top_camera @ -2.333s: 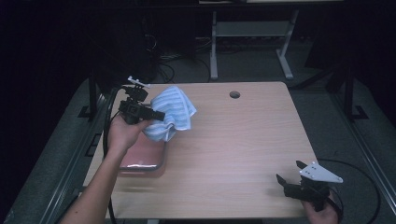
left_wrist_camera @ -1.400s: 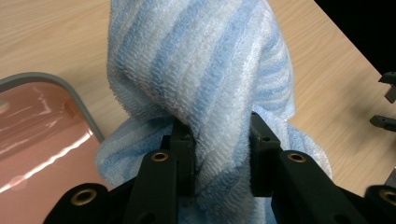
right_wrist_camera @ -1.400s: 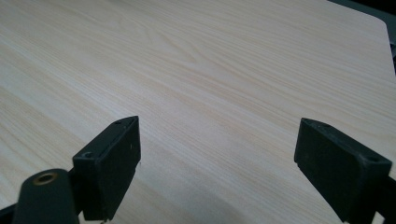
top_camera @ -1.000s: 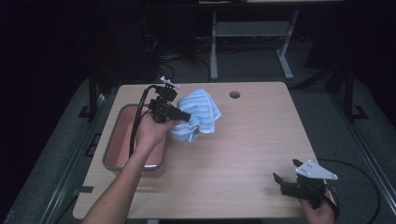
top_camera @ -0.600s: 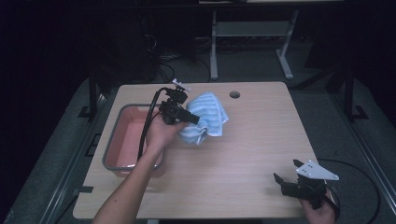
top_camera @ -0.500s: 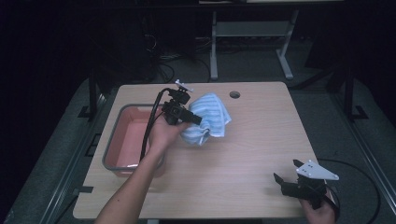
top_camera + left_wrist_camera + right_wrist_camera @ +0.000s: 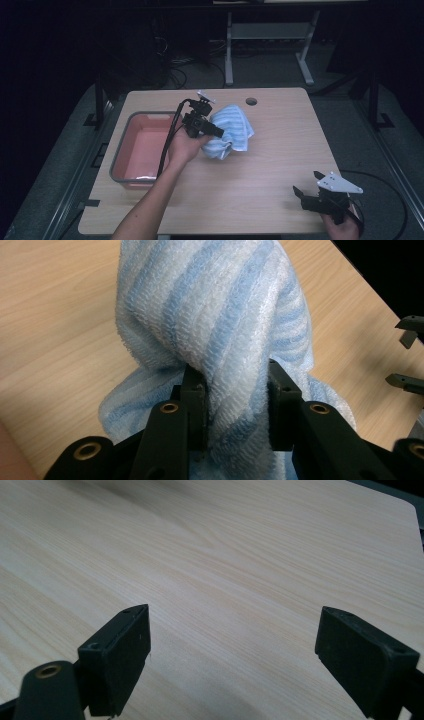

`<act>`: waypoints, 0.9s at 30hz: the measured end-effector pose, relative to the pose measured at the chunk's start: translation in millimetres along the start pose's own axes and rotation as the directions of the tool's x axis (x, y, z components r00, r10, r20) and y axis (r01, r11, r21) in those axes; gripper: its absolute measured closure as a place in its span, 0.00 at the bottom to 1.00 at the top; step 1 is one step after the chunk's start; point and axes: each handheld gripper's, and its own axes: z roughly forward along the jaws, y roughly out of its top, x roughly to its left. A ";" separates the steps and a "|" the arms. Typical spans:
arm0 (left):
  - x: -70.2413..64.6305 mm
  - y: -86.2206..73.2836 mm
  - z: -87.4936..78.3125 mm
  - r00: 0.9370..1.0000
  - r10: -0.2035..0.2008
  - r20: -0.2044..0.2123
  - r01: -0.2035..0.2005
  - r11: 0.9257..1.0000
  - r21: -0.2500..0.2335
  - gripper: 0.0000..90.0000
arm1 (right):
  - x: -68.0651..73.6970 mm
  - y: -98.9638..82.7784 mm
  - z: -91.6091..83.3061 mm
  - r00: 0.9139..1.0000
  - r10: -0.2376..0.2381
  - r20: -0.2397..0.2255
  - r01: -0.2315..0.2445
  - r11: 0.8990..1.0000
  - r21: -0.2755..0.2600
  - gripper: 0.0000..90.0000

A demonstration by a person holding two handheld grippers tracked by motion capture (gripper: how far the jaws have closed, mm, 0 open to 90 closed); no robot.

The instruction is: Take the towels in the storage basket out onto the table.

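Left gripper [image 7: 235,405] jaws pinched one thick fold of the towel [image 7: 220,315] above mid-table beside the tub [image 7: 131,150]; right gripper [image 7: 235,665] gaped empty near the front-right corner; the bunched fold might slip free.

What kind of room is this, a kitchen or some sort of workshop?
Probably a lab or test room, not a kitchen. A plain wooden table stands in a dark room, cables lie on the floor behind it, and a person works a towel with hand-held grippers.
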 end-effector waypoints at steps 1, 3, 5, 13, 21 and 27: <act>-0.6 0.2 2.2 1.000 -0.005 0.003 0.005 1.000 -0.005 0.75 | 0.0 0.0 0.3 1.000 0.000 0.000 0.000 1.000 0.000 0.16; -1.2 0.7 6.5 1.000 -0.010 0.011 0.010 1.000 -0.007 0.74 | 0.0 -0.1 0.7 1.000 0.000 -0.001 0.000 1.000 0.004 0.16; -2.4 1.2 11.1 1.000 -0.013 0.014 0.013 1.000 0.000 0.74 | -0.2 0.1 0.9 1.000 -0.001 -0.002 0.001 1.000 0.000 0.16; -8.5 4.1 24.3 0.999 -0.018 0.030 0.018 1.000 0.004 0.75 | -1.3 0.3 0.2 1.000 0.003 -0.001 -0.003 1.000 -0.001 0.16; -18.2 -1.3 48.0 1.000 -0.011 0.029 0.010 0.999 0.034 0.75 | -0.6 0.0 1.0 1.000 0.007 -0.005 -0.007 1.000 0.006 0.16; -20.9 -4.3 62.7 0.999 -0.014 0.043 0.012 0.999 0.048 0.75 | -0.3 -0.1 0.8 1.000 0.007 -0.005 -0.007 1.000 0.004 0.16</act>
